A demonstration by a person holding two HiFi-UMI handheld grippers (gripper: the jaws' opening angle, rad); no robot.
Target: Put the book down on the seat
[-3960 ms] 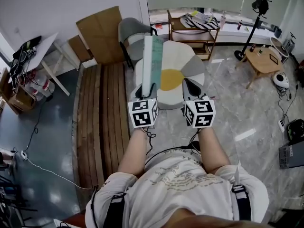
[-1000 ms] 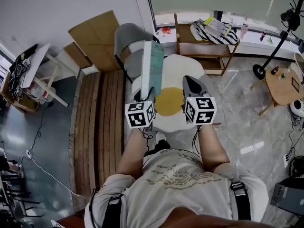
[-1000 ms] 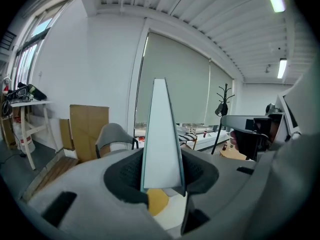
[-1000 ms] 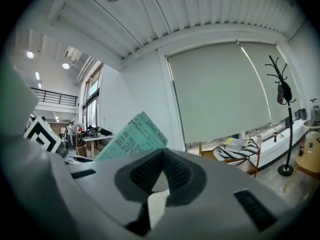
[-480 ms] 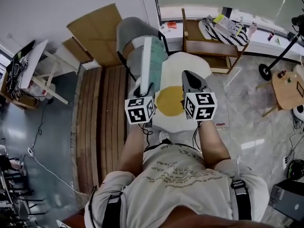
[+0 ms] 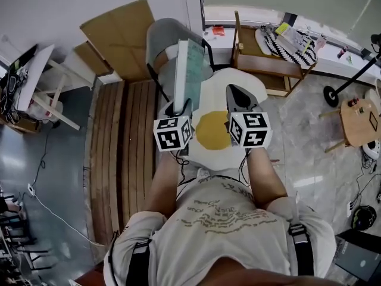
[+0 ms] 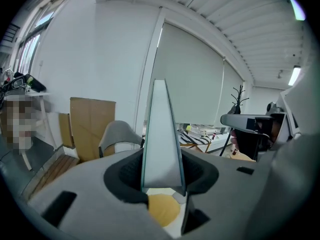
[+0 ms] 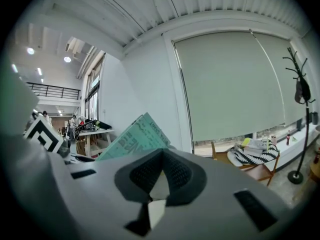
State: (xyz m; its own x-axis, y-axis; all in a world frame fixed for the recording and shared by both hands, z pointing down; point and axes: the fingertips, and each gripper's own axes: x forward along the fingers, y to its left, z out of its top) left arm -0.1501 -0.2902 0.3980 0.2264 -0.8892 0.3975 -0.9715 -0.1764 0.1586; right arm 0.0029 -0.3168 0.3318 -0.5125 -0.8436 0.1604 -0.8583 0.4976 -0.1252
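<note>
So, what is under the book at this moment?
A grey chair and the edge of a round rug show below the book. The book hides part of the chair.

Bare rug ahead; cardboard and wooden shelf flank the chair.

Two cardboard sheets lean on the wall in the upper left of the head view. Below them a strip of wooden planks runs down the floor. A white table stands at the left edge. In the upper right is a wooden shelf with a striped cloth on top. A small round table is at the right edge. A cable lies in the lower left.
</note>
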